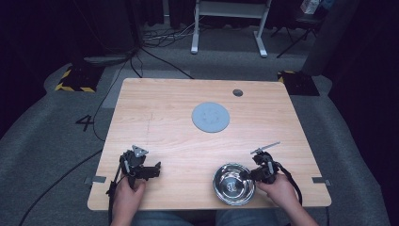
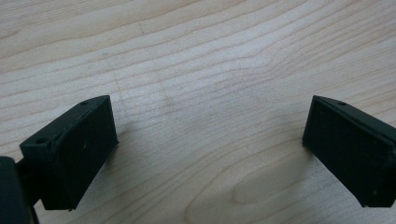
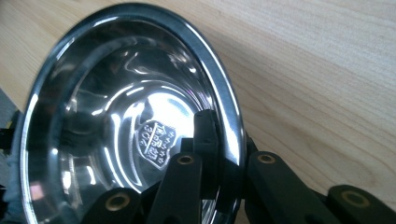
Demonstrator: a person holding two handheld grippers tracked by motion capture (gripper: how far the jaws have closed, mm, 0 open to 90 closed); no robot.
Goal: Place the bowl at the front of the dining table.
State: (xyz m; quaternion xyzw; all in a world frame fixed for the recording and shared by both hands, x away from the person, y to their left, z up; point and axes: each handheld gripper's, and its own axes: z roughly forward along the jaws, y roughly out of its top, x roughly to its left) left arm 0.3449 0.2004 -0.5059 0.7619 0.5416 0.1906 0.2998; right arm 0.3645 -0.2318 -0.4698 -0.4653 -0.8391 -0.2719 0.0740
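A shiny steel bowl (image 1: 234, 183) with a crest stamped in its bottom sits near the table's front edge, right of centre. My right gripper (image 1: 245, 175) is shut on the bowl's right rim. In the right gripper view one jaw lies inside the bowl (image 3: 116, 116) and the other outside, with the rim pinched in my right gripper (image 3: 229, 154). My left gripper (image 1: 157, 168) rests at the front left, open. In the left gripper view the jaws of that gripper (image 2: 210, 140) stand wide apart over bare wood with nothing between them.
A flat grey round disc (image 1: 211, 117) lies at the middle of the wooden table (image 1: 155, 117). A small cable hole (image 1: 237, 92) is at the back right. Cables and a desk frame stand on the floor beyond the table.
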